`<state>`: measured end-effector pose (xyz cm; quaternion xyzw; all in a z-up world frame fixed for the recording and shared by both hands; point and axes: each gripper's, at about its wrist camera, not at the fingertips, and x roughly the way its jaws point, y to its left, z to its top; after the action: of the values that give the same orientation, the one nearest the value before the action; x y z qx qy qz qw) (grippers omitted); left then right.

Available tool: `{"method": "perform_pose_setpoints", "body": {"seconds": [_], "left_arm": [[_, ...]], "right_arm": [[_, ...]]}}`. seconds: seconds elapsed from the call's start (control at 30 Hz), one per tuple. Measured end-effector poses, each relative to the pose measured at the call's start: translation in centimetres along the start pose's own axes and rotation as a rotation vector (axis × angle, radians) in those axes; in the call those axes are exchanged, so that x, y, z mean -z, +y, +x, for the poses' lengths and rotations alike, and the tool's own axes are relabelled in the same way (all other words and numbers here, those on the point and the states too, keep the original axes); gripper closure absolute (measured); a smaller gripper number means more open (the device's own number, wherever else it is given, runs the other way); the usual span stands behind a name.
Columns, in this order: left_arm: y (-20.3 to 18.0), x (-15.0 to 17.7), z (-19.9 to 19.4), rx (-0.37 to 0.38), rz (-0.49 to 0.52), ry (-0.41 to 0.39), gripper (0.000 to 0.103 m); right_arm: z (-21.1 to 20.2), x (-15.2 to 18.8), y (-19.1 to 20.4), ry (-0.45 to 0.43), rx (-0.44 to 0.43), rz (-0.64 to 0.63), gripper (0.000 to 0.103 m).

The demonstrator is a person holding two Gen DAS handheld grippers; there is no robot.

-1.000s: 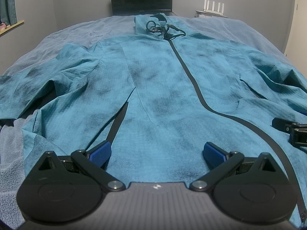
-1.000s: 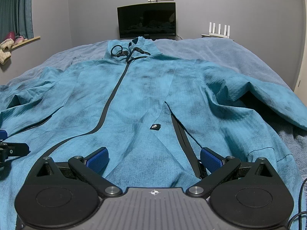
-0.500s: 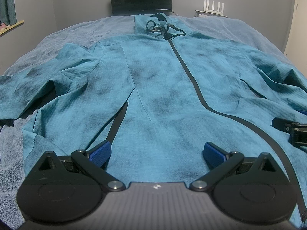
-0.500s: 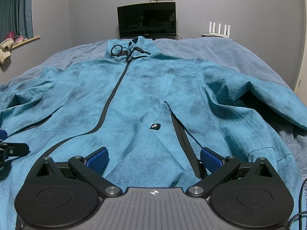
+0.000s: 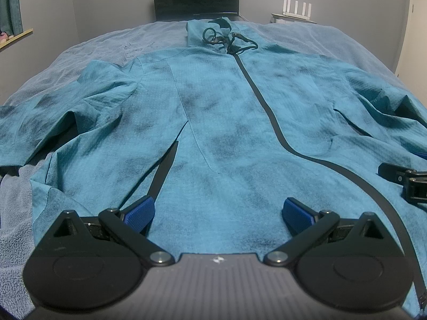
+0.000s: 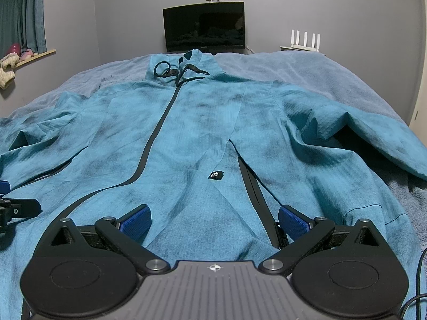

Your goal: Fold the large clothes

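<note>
- Bed (image 5: 307,40): covered by a grey-blue blanket; the whole garment is carried on it, and no container is seen in either view.
- Jacket (image 5: 226,122): teal, laid front-up and spread flat, hem toward the cameras and collar (image 6: 181,61) at the far end. Its long axis, marked by the dark zip (image 5: 269,117), runs straight away from both grippers. The sleeves are spread to either side.
- Left gripper (image 5: 218,213): placed at the hem on the left panel, zip to its right; the fingers are held wide apart, with cloth lying between them but not clamped.
- Right gripper (image 6: 214,218): placed at the hem on the right panel, zip to its left, just beside a pocket zip (image 6: 253,186); the fingers are likewise spread, with nothing gripped.
- Relation for the coming move: the hem is judged to lie directly at both sets of fingers, each about equally near; whether the cloth is actually touched cannot be told.
- Logo patch (image 6: 216,175): small, black, ahead of the right gripper.
</note>
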<state>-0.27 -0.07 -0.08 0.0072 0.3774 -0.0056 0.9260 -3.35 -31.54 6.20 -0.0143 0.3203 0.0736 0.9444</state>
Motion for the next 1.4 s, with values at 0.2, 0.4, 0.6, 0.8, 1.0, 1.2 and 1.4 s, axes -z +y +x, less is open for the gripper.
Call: {"method": "perform_pose_setpoints", "body": {"seconds": [0.2, 0.4, 0.6, 0.8, 1.0, 1.2, 1.4], "left_arm": [[0.0, 0.0, 0.0, 0.0, 0.0, 0.001, 0.0], [0.0, 0.0, 0.0, 0.0, 0.001, 0.001, 0.0], [0.0, 0.0, 0.0, -0.001, 0.001, 0.001, 0.0], [0.0, 0.0, 0.0, -0.001, 0.001, 0.002, 0.0], [0.0, -0.1, 0.1, 0.0, -0.005, -0.002, 0.0], [1.1, -2.7, -3.2, 0.046, -0.024, -0.142, 0.0], [2.0, -7.1, -2.5, -0.034, 0.061, -0.23, 0.0]], "right_arm": [[0.1, 0.0, 0.0, 0.001, 0.0, 0.0, 0.0], [0.2, 0.0, 0.0, 0.001, 0.0, -0.001, 0.0], [0.2, -0.1, 0.0, 0.002, 0.0, -0.001, 0.0], [0.1, -0.2, 0.1, 0.002, 0.001, -0.002, 0.0], [-0.3, -0.7, 0.3, 0.006, 0.0, -0.002, 0.0], [-4.1, -2.4, -0.5, -0.139, -0.057, 0.054, 0.0], [-6.8, -6.4, -6.7, -0.302, 0.051, 0.171, 0.0]]}}
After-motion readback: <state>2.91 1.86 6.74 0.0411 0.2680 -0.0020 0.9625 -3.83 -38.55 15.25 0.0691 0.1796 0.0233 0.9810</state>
